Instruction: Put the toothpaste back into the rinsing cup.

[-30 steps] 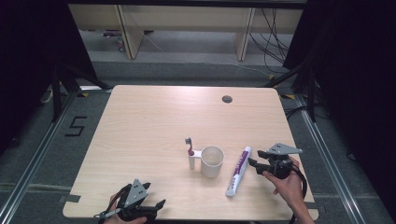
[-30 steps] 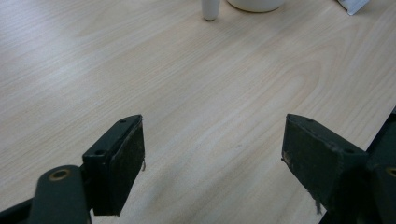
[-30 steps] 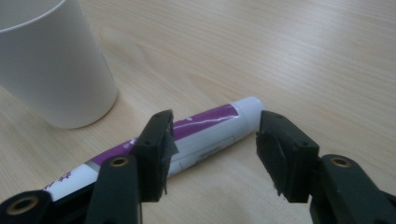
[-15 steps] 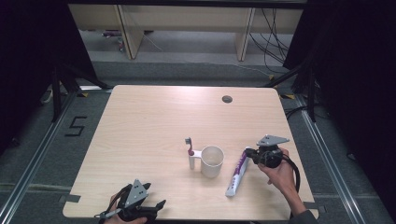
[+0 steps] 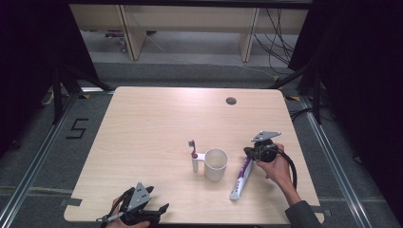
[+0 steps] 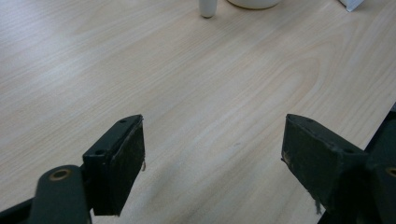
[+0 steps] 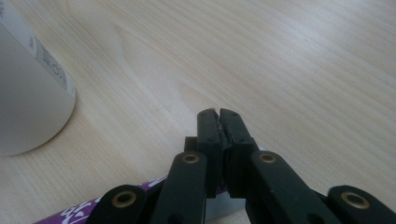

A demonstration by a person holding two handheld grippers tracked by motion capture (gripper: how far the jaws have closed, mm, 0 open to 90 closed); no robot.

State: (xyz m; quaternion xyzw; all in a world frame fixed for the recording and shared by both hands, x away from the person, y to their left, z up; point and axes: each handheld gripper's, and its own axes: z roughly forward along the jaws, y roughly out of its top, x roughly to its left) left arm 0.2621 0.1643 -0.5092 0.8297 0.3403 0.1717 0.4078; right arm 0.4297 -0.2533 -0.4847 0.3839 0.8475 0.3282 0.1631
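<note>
A white cup point(image 5: 215, 164) stands near the middle of the wooden table point(image 5: 157, 123). A toothbrush point(image 5: 194, 154) with a white handle lies just left of it. To the cup's right lies a purple and white toothpaste tube point(image 5: 241, 179). My right gripper point(image 5: 248, 152) hovers over the tube's far end, pointing at the cup. In the right gripper view its jaws are pressed together point(image 7: 219, 114) with nothing seen between them, the tube point(image 7: 84, 210) beneath and the cup point(image 7: 23, 107) at left. At the front left edge my left gripper point(image 5: 159, 211) is open point(image 6: 212, 154) over bare wood.
A dark cable hole point(image 5: 231, 100) sits at the table's far side. The right gripper's cable point(image 5: 291, 166) loops over the table's right part. Black curtains flank the table, and shelving point(image 5: 190, 28) stands beyond it. The left gripper view catches the toothbrush handle's end point(image 6: 207, 7).
My right gripper has moved left from the table's right side to over the tube's far end. The left gripper, cup, toothbrush and tube have stayed put.
</note>
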